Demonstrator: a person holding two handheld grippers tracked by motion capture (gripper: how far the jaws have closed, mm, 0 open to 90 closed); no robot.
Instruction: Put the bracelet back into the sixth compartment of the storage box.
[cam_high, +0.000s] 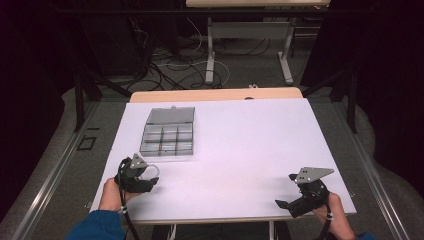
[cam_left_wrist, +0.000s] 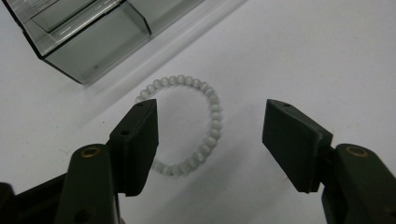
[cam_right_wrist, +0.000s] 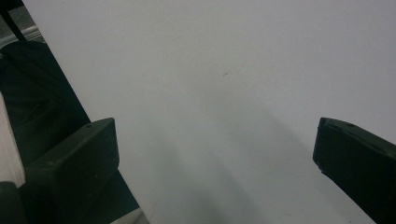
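White covering spreads over one wooden table (cam_high: 215, 94), with a dark floor strewn with cables beyond its far edge and a second table's legs farther back. On the white surface sit one clear plastic organizer box (cam_high: 168, 132) with its lid open and one pale beaded bracelet (cam_left_wrist: 201, 121) — nothing else but the two claws.

One left gripper (cam_high: 148, 181), held in the person's left hand (cam_high: 111, 196), is low over the near left part of the surface. Its two black jaws are spread wide. In the left gripper view the bracelet lies flat as a closed ring just ahead of and between those jaws, nearer the left-hand one, which covers part of the ring; I cannot tell whether that jaw touches the beads. The box corner lies just beyond the bracelet, up and to the left of the jaws, apart from the beads.

One right gripper (cam_high: 285, 191), in the person's right hand (cam_high: 340, 220), hangs at the near right edge, well apart from the box and bracelet — its two jaws spread wide over bare white surface.
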